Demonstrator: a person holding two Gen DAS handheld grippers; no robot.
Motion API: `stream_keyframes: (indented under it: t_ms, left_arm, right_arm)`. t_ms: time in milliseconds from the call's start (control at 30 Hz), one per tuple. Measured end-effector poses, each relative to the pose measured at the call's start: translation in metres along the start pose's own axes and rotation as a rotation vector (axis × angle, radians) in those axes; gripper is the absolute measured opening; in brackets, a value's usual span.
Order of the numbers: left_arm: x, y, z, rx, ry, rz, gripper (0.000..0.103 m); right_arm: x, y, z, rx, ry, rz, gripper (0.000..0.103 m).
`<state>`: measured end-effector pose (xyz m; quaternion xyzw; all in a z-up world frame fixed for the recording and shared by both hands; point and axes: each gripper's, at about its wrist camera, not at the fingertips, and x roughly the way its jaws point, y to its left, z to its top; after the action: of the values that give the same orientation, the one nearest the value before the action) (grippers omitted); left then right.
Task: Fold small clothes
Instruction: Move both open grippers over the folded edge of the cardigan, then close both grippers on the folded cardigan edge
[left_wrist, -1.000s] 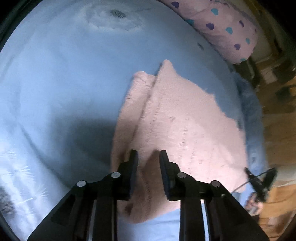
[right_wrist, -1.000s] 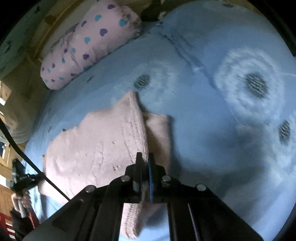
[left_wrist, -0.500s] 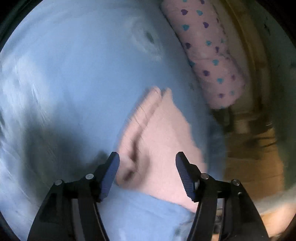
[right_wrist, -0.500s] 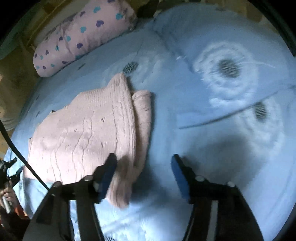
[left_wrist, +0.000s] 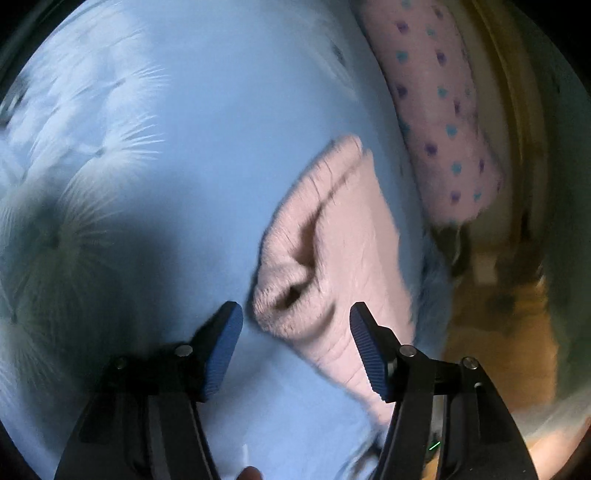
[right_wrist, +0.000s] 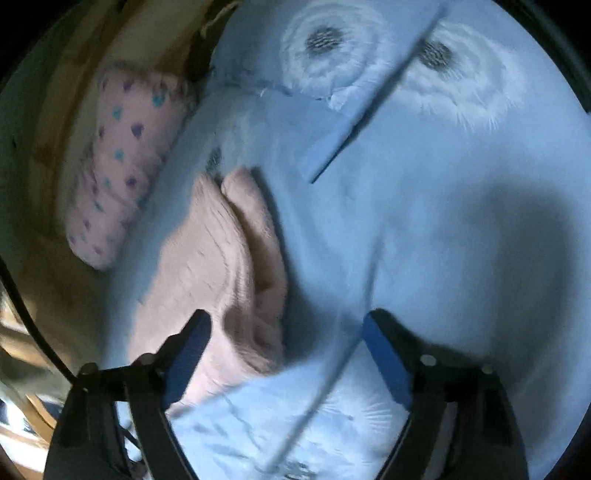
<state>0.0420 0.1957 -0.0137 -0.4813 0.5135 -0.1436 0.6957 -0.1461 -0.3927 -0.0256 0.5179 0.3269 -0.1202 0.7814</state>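
I had both claws apart, empty — the soft pink knitted garment (left_wrist: 332, 258) looked limp; I'd pinch its rolled lower-centre edge.

**Two black handheld tools with blue pads**

The left tool (left_wrist: 295, 325) has two matte black angular fingers, each faced inside with a ribbed blue pad (left_wrist: 223, 350). Round silver screws (left_wrist: 406, 350) sit on the finger bases. The right tool (right_wrist: 284, 339) looks the same: black frame, blue pads, silver screws.
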Motion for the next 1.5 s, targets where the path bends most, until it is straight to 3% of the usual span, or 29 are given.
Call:
stream_keyframes:
  t_ms: [167, 300, 567, 800, 833, 900, 933, 967, 1067, 1200, 1500]
  left_arm:
    - [0.008, 0.013, 0.012, -0.126, -0.019, -0.094, 0.041]
    - [0.017, 0.012, 0.015, -0.106, 0.003, -0.122, 0.041]
    - [0.019, 0.011, 0.018, -0.100, 0.007, -0.153, 0.040]
    - [0.024, 0.026, 0.026, -0.165, 0.047, -0.163, 0.019]
    - [0.025, 0.026, 0.026, -0.166, 0.039, -0.173, 0.015]
    - [0.026, 0.023, 0.025, -0.136, 0.021, -0.158, 0.010]
    - [0.027, 0.021, 0.023, -0.111, 0.012, -0.147, 0.007]
    - [0.026, 0.018, 0.022, -0.082, 0.009, -0.135, 0.006]
    - [0.019, 0.009, 0.019, 0.007, 0.008, -0.108, 0.003]
    - [0.002, 0.008, 0.022, 0.038, 0.016, -0.146, 0.001]
    - [-0.034, 0.011, -0.001, 0.098, 0.044, -0.127, 0.001]
  right_arm:
    - [0.008, 0.010, -0.023, 0.017, -0.088, 0.021, 0.103]
    - [0.019, 0.022, -0.025, -0.007, -0.120, -0.032, 0.103]
    - [0.032, 0.028, -0.009, -0.048, -0.110, 0.001, 0.103]
    - [0.051, 0.044, -0.005, -0.070, -0.102, 0.012, 0.102]
    - [0.053, 0.045, -0.005, -0.070, -0.087, 0.018, 0.097]
    - [0.063, 0.049, -0.004, -0.060, -0.023, 0.006, 0.065]
    - [0.068, 0.047, -0.003, -0.042, 0.012, -0.015, 0.038]
    - [0.069, 0.044, -0.001, -0.015, 0.028, 0.008, 0.034]
    - [0.067, 0.037, 0.000, 0.029, 0.044, 0.044, 0.028]
    - [0.053, 0.048, 0.000, -0.042, 0.051, 0.011, 0.026]
    - [-0.007, 0.060, -0.014, -0.190, 0.017, 0.034, 0.023]
